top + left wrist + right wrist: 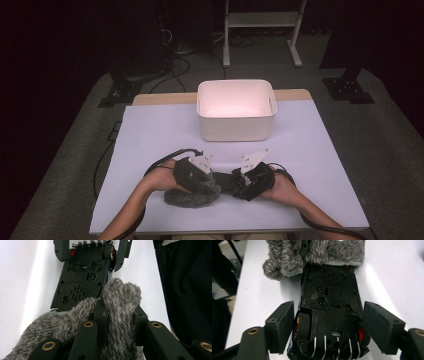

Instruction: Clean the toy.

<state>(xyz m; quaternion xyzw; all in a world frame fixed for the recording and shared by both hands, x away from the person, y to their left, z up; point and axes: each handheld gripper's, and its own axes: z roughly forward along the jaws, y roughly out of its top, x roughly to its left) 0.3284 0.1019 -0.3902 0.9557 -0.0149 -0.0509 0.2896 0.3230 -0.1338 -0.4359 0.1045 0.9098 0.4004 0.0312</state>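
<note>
Grey fuzzy sock (117, 305) and upturned toy car (329, 310) meet near the table's (320, 150) front edge.
Left tongs (117, 317) pinch the sock's cuff; right tongs (327, 325) stand spread around the car's rear, pads apparently clear of it.

I see a fuzzy grey cloth (120, 302), a shaggy knit-like fleece with a smoother hemmed edge, looking soft and matt. The toy car (329, 312) shows a black plastic underside, moulded and faintly glossy, with 1 rubbery matt tyre. My right gripper (328, 325) has matt black pads with a fine-grained face. The table cover (320, 165) looks smooth and matt, the bin (236, 111) smooth white plastic.
</note>
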